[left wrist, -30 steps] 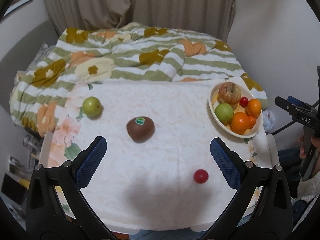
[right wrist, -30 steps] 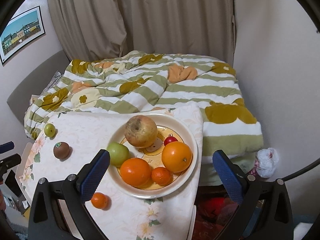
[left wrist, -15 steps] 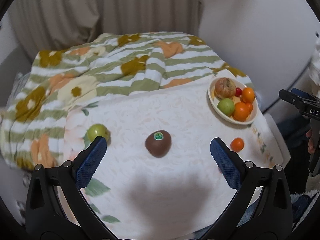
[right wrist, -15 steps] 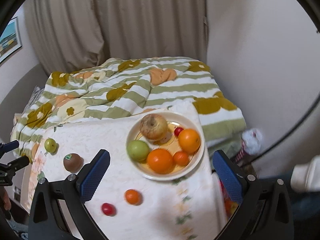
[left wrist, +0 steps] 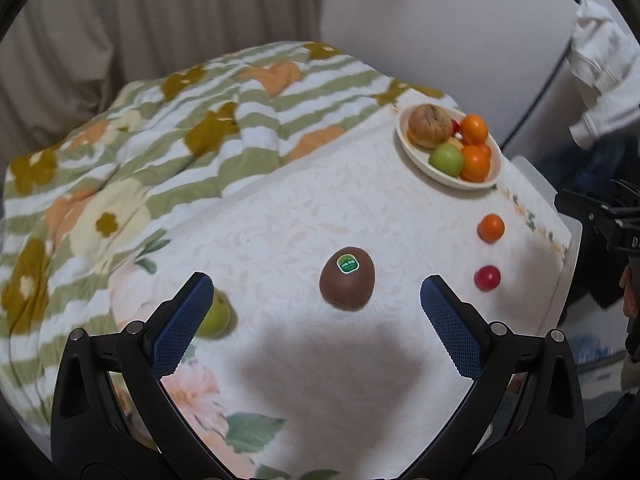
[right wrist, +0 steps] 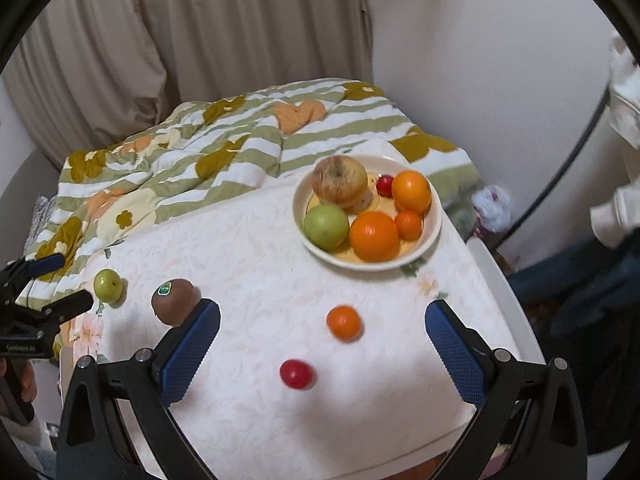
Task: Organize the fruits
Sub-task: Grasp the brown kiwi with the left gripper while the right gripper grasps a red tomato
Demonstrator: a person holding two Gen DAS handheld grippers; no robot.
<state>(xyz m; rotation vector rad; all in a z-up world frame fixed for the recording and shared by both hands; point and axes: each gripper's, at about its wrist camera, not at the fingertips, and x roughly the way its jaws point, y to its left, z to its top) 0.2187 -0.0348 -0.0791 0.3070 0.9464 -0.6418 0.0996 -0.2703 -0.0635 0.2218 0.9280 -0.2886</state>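
Note:
A cream plate [right wrist: 434, 236] at the table's far right holds a russet apple [right wrist: 339, 180], a green apple [right wrist: 326, 221], oranges and a small red fruit. Loose on the white cloth lie a brown kiwi [left wrist: 347, 278] with a green sticker, a small green fruit [left wrist: 218, 316], a small orange [left wrist: 490, 228] and a red cherry tomato [left wrist: 487, 277]. My left gripper [left wrist: 316, 326] is open and empty above the cloth, just in front of the kiwi. My right gripper [right wrist: 322, 354] is open and empty, above the tomato [right wrist: 296, 374] and small orange [right wrist: 343, 322].
A striped floral quilt [left wrist: 160, 128] covers the bed behind the table. Curtains and a white wall stand at the back. The table's right edge [left wrist: 560, 240] is near the other gripper. A crumpled plastic bag [right wrist: 491, 208] lies on the floor right of the plate.
Both grippers have pulled back and turned; the views shifted so the kiwi sits nearer my left gripper and the loose orange and tomato now lie between my right fingers. Both stayed open.

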